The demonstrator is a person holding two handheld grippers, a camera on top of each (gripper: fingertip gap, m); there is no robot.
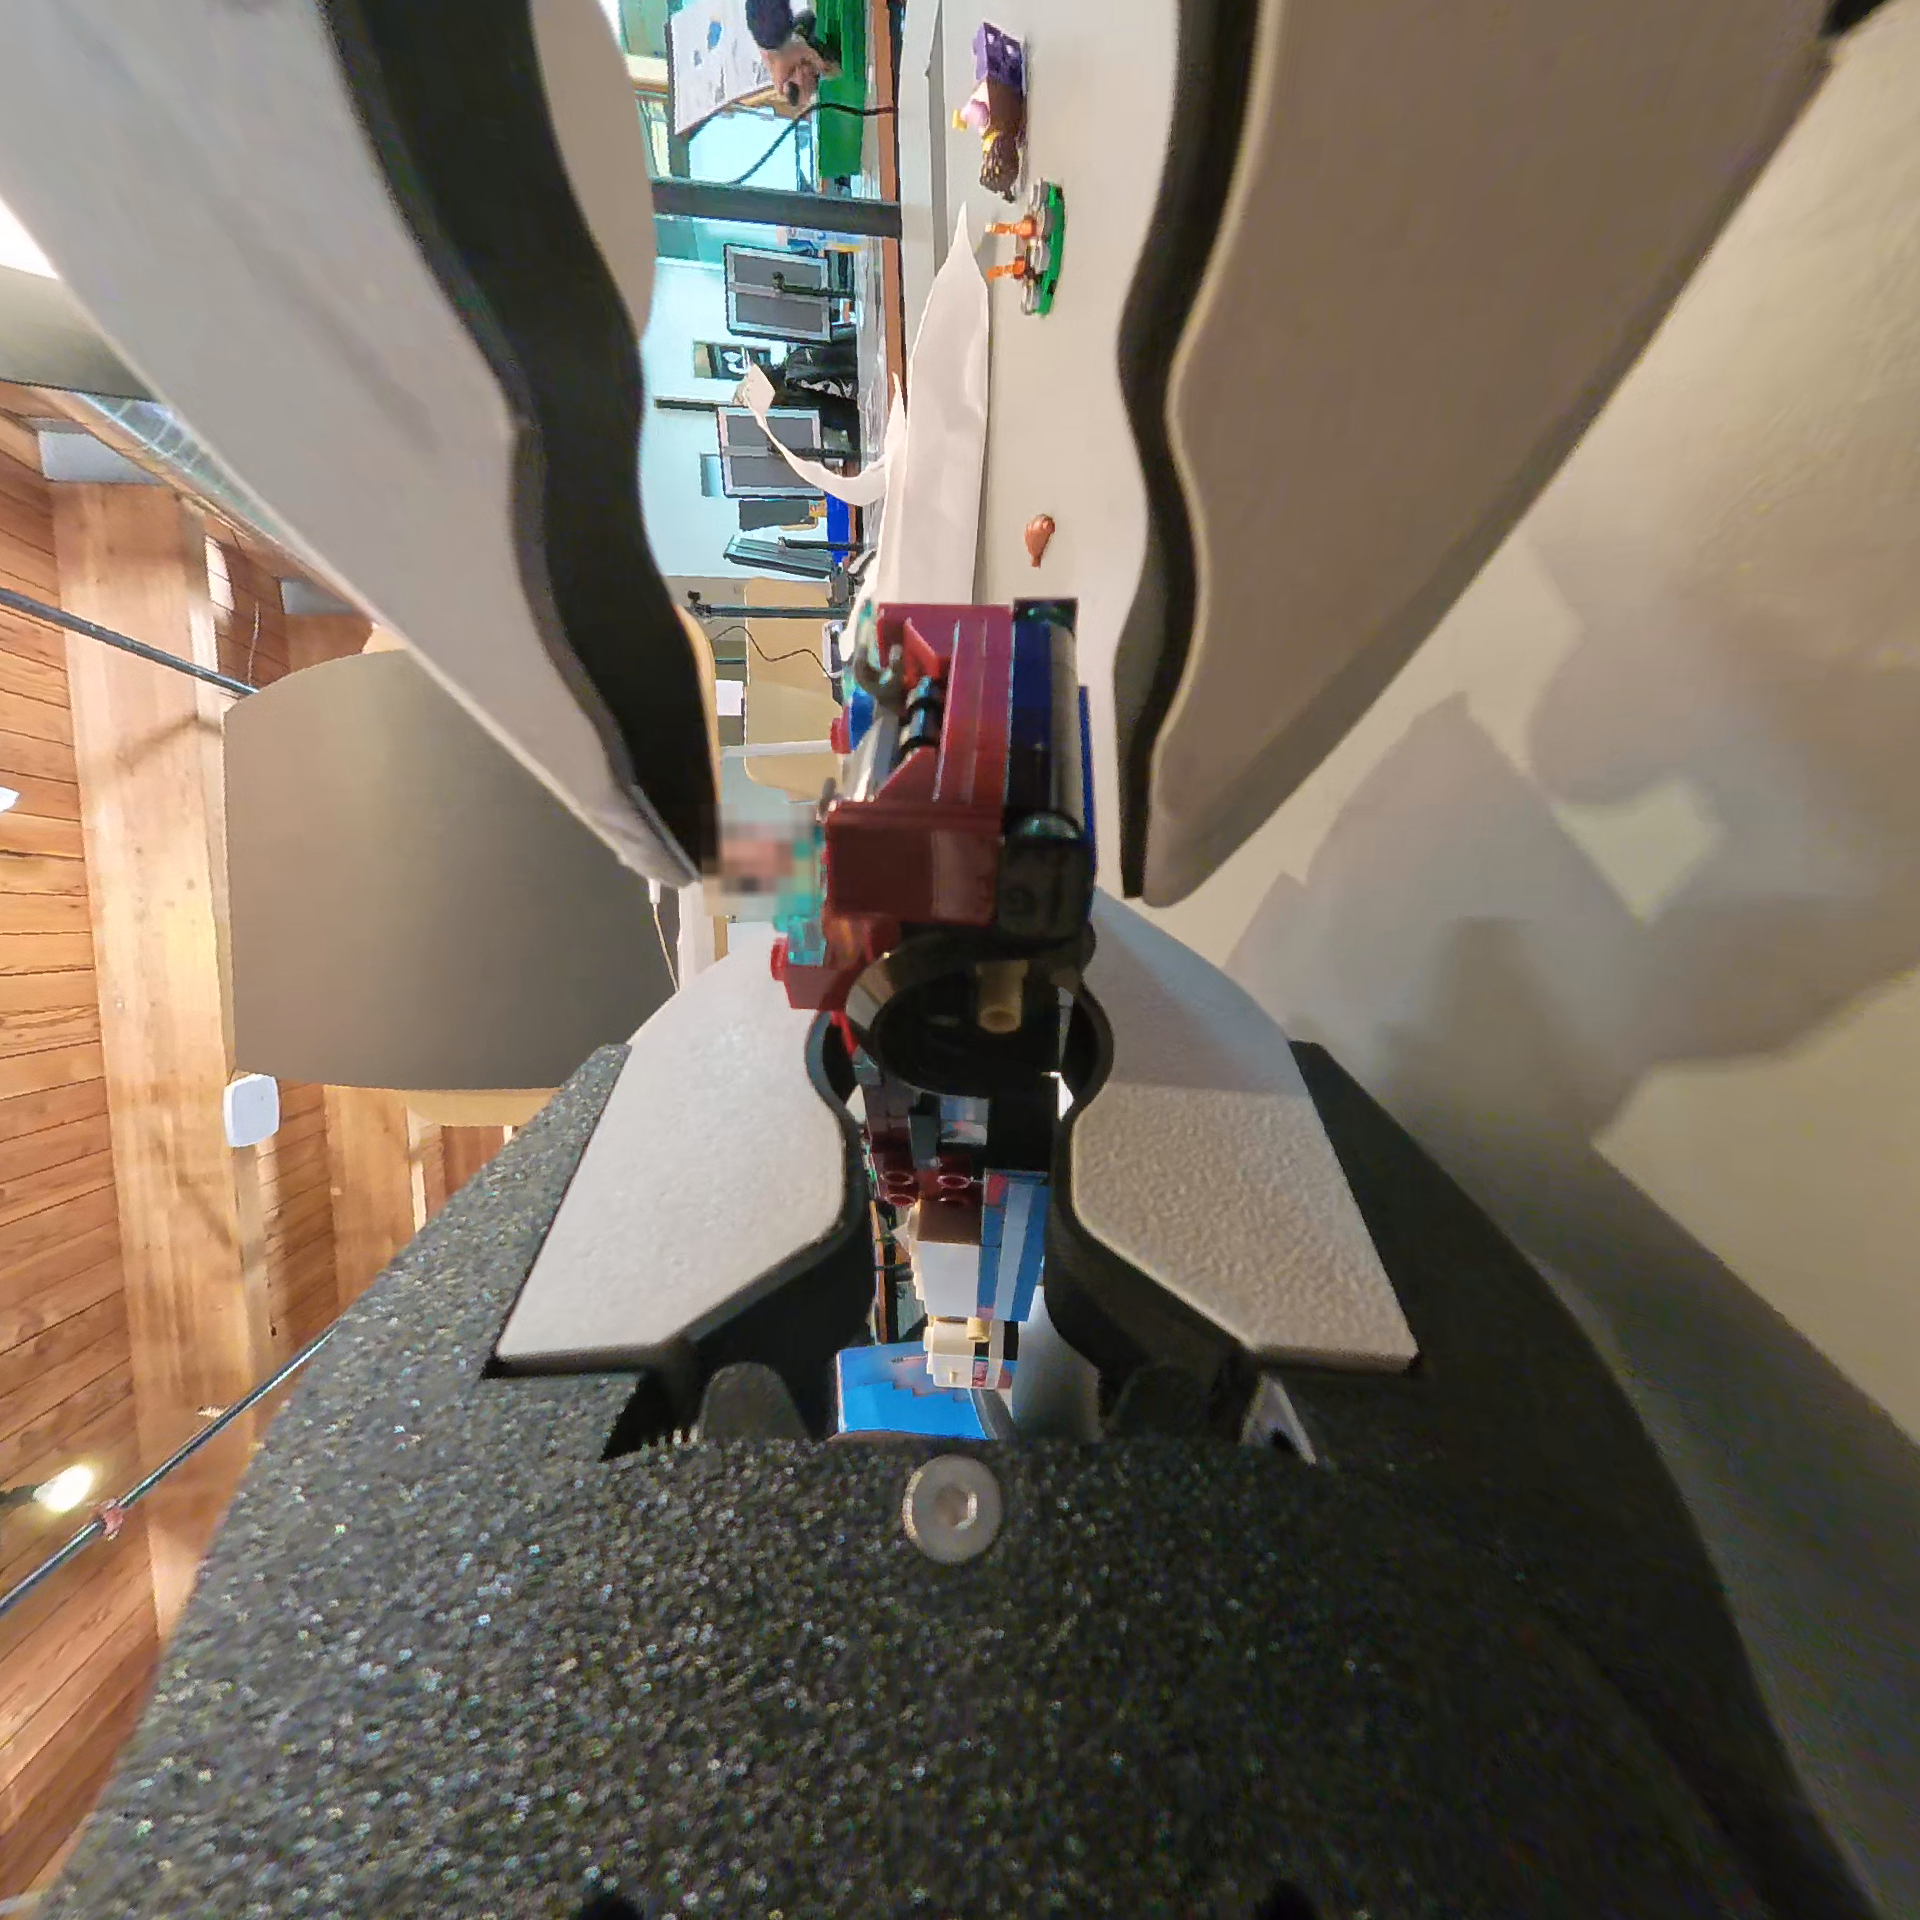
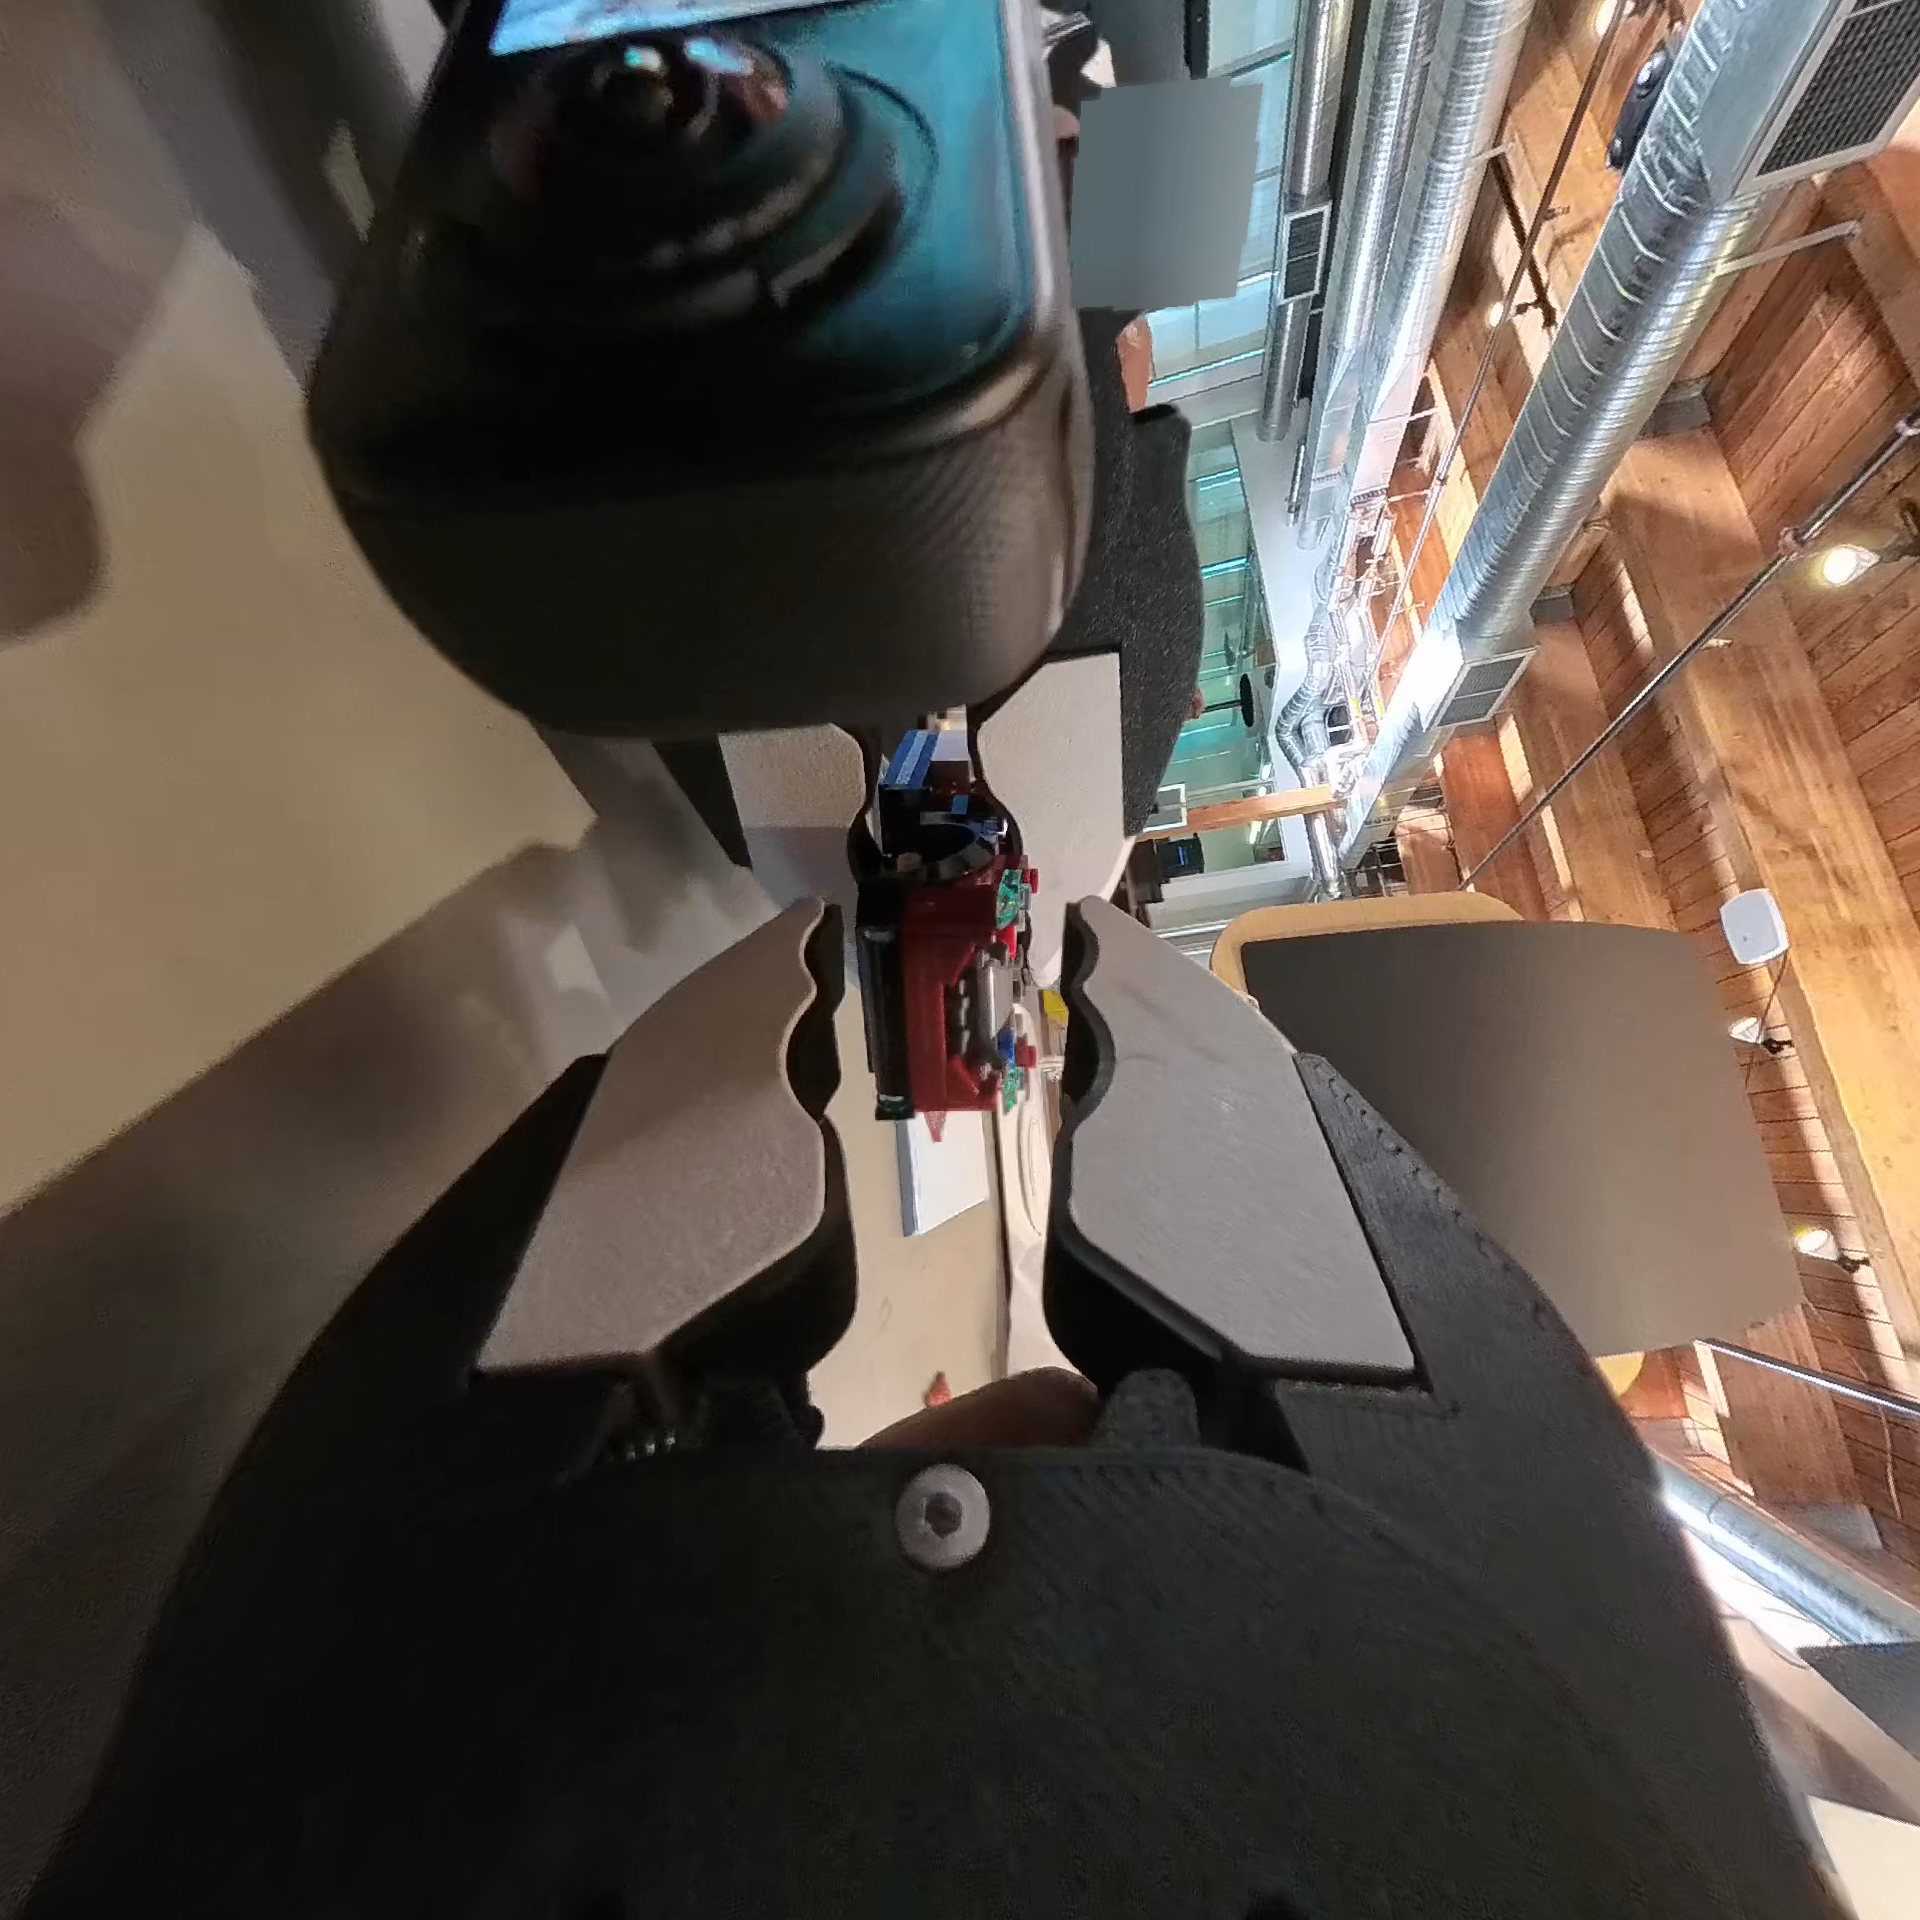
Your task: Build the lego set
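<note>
Left tongs (image 1: 961, 1049) grip a dark red and blue brick model (image 1: 956, 790); right tongs (image 2: 945, 1023) stand open around it, pads clear.

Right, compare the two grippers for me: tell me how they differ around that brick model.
The left gripper is clamped on the brick model's near end, its fingers close together; the right gripper stands wider.

The left gripper's pads press the model; the right gripper's fingers flank its dark red end with a gap showing on each side.

Both have grey fingers with wavy black pads, and they point at each other.
</note>
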